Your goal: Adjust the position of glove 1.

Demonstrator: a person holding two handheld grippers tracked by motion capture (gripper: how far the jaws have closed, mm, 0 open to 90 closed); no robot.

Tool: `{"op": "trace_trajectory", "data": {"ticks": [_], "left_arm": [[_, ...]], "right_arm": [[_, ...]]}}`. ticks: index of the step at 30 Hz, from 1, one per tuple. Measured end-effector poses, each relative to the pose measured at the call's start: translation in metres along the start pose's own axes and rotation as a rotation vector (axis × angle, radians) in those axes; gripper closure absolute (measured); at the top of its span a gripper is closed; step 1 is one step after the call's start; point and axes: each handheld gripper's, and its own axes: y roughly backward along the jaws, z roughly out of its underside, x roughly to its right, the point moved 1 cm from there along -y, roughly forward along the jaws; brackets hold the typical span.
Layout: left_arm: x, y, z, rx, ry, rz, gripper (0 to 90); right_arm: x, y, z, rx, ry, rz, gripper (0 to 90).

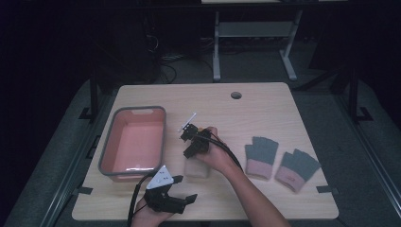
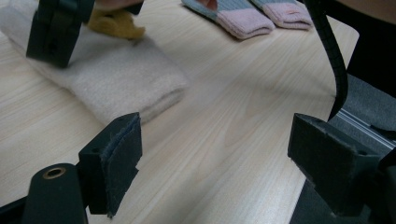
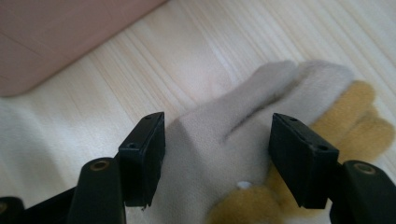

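Spread left tongs (image 1: 183, 188) idle; right tongs (image 3: 217, 154), spread, straddle a beige glove (image 3: 224, 140), its cuff cut off.

Looking down and forward from above onto the whole table (image 1: 265, 99). Riding low and close on the left gripper (image 2: 215, 154), facing the beige mitten (image 2: 121, 74). Hovering closer still on the right gripper (image 3: 217, 140), sharing that mitten.

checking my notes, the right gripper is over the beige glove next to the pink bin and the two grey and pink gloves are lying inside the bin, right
Not quite. The two grey and pink gloves lie on the bare table, to the right of the right gripper, not inside the pink bin. The high view shows this. The rest holds: that gripper is over the beige glove.
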Motion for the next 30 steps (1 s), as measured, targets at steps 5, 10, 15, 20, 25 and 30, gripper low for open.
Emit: {"op": "trace_trajectory", "data": {"ticks": [5, 10, 15, 20, 25, 30], "left_arm": [[-0.002, 0.0, 0.0, 0.011, 0.045, 0.034, 17.6], [-0.001, -0.001, -0.003, 0.018, 0.059, 0.037, 17.6], [0.002, -0.006, -0.006, 0.02, 0.075, 0.038, 17.6], [0.003, -0.011, -0.008, 0.01, 0.093, 0.03, 17.6], [0.0, -0.017, -0.012, -0.003, 0.122, 0.036, 17.6], [-0.001, -0.025, -0.021, -0.002, 0.14, 0.031, 17.6]], "right_arm": [[0.0, -0.001, 0.003, -0.026, 0.032, 0.023, 40.3], [0.006, 0.003, 0.011, -0.032, 0.046, 0.023, 40.9], [0.013, 0.009, 0.02, -0.042, 0.064, 0.015, 41.0], [0.018, 0.013, 0.03, -0.043, 0.067, 0.014, 41.0], [0.019, 0.019, 0.04, -0.033, 0.059, 0.017, 40.1], [0.022, 0.035, 0.048, 0.036, -0.004, -0.044, 36.8]]}}
